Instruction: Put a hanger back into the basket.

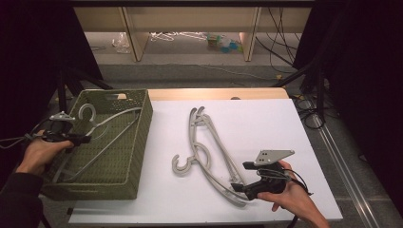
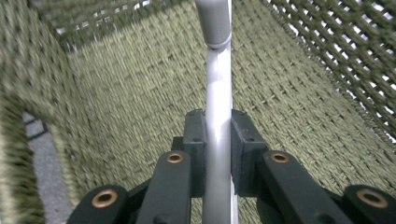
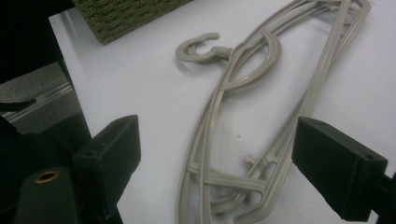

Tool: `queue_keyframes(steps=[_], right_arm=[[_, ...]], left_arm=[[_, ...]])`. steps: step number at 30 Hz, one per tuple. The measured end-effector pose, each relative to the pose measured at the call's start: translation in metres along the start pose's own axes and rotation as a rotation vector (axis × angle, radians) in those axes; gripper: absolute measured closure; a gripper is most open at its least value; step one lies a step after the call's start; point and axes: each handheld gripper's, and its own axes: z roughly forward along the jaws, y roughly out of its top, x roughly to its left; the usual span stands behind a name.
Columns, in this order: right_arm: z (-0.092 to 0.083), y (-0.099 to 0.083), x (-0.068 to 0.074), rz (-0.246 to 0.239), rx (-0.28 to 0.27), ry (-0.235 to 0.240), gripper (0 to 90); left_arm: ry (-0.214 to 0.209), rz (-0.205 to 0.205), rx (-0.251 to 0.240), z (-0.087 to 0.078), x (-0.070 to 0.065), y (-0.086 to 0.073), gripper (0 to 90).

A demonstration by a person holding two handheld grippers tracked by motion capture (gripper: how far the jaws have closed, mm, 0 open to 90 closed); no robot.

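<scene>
A grey plastic hanger (image 1: pixel 116 114) lies tilted inside the green woven basket (image 1: pixel 140 142) at the left of the table. My left gripper (image 1: pixel 84 139) reaches into the basket from its left side and is shut on the hanger. In the left gripper view its pads press both sides of the hanger's thin bar (image 2: pixel 218 88) just above the basket floor (image 2: pixel 116 93). A stack of grey hangers (image 1: pixel 209 142) lies on the white table top. My right gripper (image 1: pixel 243 178) stands open at the near end of the stack (image 3: pixel 252 60), jaws wide on either side, touching nothing.
The white table top (image 1: pixel 266 118) stretches right of the hangers. Behind the table stand wooden shelf legs (image 1: pixel 135 38). Cables (image 1: pixel 309 114) and a dark stand leg (image 1: pixel 294 76) are on the floor at the right. Black curtains hang on both sides.
</scene>
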Motion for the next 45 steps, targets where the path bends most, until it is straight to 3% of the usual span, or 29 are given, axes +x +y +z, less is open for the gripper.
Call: queue_keyframes(steps=[3, 6, 7, 8, 9, 11, 12, 14, 16, 17, 19, 20, 21, 22, 24, 25, 26, 28, 29, 30, 31, 33, 34, 35, 36, 37, 38, 40, 45], right_arm=[[0.000, 0.000, 0.001, 0.003, 0.004, 0.004, 16.6], [0.001, 0.000, 0.001, 0.004, 0.004, 0.005, 16.5], [0.002, -0.001, 0.000, 0.009, 0.009, 0.004, 16.5], [0.002, -0.001, 0.000, 0.009, 0.008, 0.005, 16.5], [0.002, -0.001, 0.000, 0.009, 0.005, 0.003, 16.6], [0.003, -0.001, 0.000, 0.009, 0.006, 0.004, 16.6], [0.003, -0.002, 0.000, 0.010, 0.006, 0.003, 16.5], [0.003, -0.001, 0.000, 0.008, 0.010, 0.008, 16.6], [0.003, -0.001, 0.000, 0.012, 0.007, 0.006, 16.6], [0.003, -0.001, 0.000, 0.012, 0.007, 0.006, 16.6], [0.004, -0.003, -0.002, 0.015, -0.007, 0.001, 16.6], [0.005, -0.004, -0.003, 0.017, -0.013, -0.007, 16.6], [0.005, -0.004, -0.004, 0.025, -0.019, -0.009, 16.6], [0.006, -0.004, -0.005, 0.031, -0.027, -0.015, 16.6], [0.006, -0.005, -0.008, 0.047, -0.052, -0.027, 16.6], [0.007, -0.006, -0.009, 0.047, -0.060, -0.034, 16.6], [0.007, -0.006, -0.009, 0.047, -0.060, -0.034, 16.6], [0.010, -0.009, -0.013, 0.088, -0.082, -0.055, 16.5], [0.011, -0.010, -0.014, 0.082, -0.086, -0.056, 16.5], [0.011, -0.010, -0.014, 0.082, -0.086, -0.056, 16.5], [0.012, -0.011, -0.016, 0.092, -0.101, -0.069, 16.5], [0.013, -0.011, -0.017, 0.099, -0.116, -0.063, 16.4], [0.013, -0.011, -0.017, 0.099, -0.116, -0.063, 16.4], [0.012, -0.011, -0.017, 0.103, -0.117, -0.066, 16.5], [0.011, -0.011, -0.017, 0.111, -0.122, -0.060, 16.4], [0.011, -0.011, -0.016, 0.110, -0.136, -0.064, 16.4], [0.011, -0.011, -0.016, 0.110, -0.139, -0.065, 16.4], [0.011, -0.010, -0.015, 0.111, -0.133, -0.065, 16.4], [0.016, -0.010, -0.011, 0.093, -0.135, -0.074, 16.4]], left_arm=[[0.028, -0.043, -0.006, 0.007, 0.005, -0.008, 75.8], [0.049, -0.055, 0.001, 0.007, 0.008, -0.009, 72.6], [0.080, -0.081, -0.039, 0.008, 0.009, -0.011, 71.5], [0.098, -0.053, -0.054, 0.006, 0.013, -0.011, 70.8], [0.115, -0.028, -0.018, 0.001, 0.016, -0.010, 68.7], [0.113, -0.033, -0.023, -0.002, 0.019, -0.011, 67.4], [0.111, -0.065, -0.038, -0.006, 0.018, -0.011, 59.2], [0.121, -0.052, -0.047, -0.009, 0.017, -0.011, 52.9], [0.158, -0.118, -0.126, -0.020, -0.001, -0.009, 48.0], [0.158, -0.118, -0.126, -0.020, -0.001, -0.009, 45.0], [0.142, -0.125, -0.206, -0.034, -0.022, -0.006, 39.7], [0.128, -0.102, -0.238, -0.038, -0.031, -0.005, 37.8], [0.108, -0.129, -0.280, -0.041, -0.044, -0.004, 36.4], [0.108, -0.129, -0.280, -0.041, -0.044, -0.004, 35.3], [0.048, -0.090, -0.372, -0.049, -0.077, -0.002, 30.8], [0.024, -0.075, -0.396, -0.050, -0.088, -0.001, 29.8], [0.024, -0.075, -0.396, -0.050, -0.088, -0.001, 28.4], [-0.050, -0.034, -0.469, -0.047, -0.120, -0.001, 25.6], [-0.073, -0.021, -0.477, -0.044, -0.130, -0.001, 24.3], [-0.073, -0.021, -0.477, -0.044, -0.130, -0.001, 21.6], [-0.107, -0.008, -0.506, -0.039, -0.150, -0.003, 18.3], [-0.149, 0.035, -0.510, -0.031, -0.168, -0.004, 18.1], [-0.149, 0.035, -0.510, -0.031, -0.168, -0.004, 18.1], [-0.190, 0.073, -0.521, -0.024, -0.185, -0.007, 18.1], [-0.198, 0.096, -0.532, -0.021, -0.191, -0.008, 18.2], [-0.208, 0.088, -0.547, -0.019, -0.197, -0.011, 18.3], [-0.226, 0.103, -0.561, -0.017, -0.201, -0.013, 18.3], [-0.245, 0.088, -0.574, -0.017, -0.208, -0.019, 18.0], [-0.236, 0.136, -0.601, -0.016, -0.213, -0.031, 17.7]])
